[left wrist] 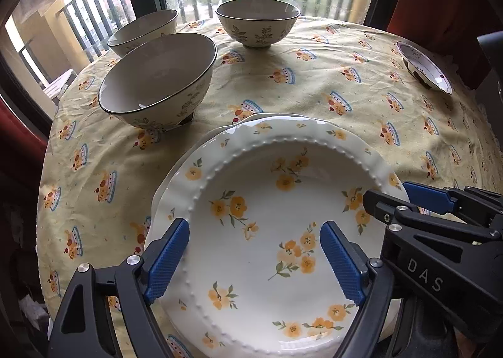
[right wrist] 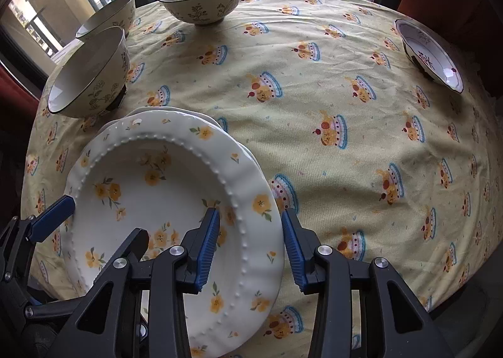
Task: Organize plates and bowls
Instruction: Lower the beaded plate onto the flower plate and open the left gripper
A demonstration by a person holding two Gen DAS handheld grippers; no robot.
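Note:
A white plate with yellow flowers (left wrist: 267, 232) lies on top of another plate at the near edge of the table; it also shows in the right wrist view (right wrist: 163, 201). My left gripper (left wrist: 254, 251) is open, its blue fingers over the plate's left rim and middle. My right gripper (right wrist: 250, 241) is open, its jaws either side of the plate's right rim. Three cream bowls with leaf prints stand at the back: one near left (left wrist: 157, 81), one behind it (left wrist: 143, 31), one at the centre back (left wrist: 257, 23).
A small white dish with a dark floral pattern (right wrist: 430, 54) sits at the far right edge of the table. A yellow patterned cloth (right wrist: 330, 106) covers the round table. A window and balcony railing lie behind.

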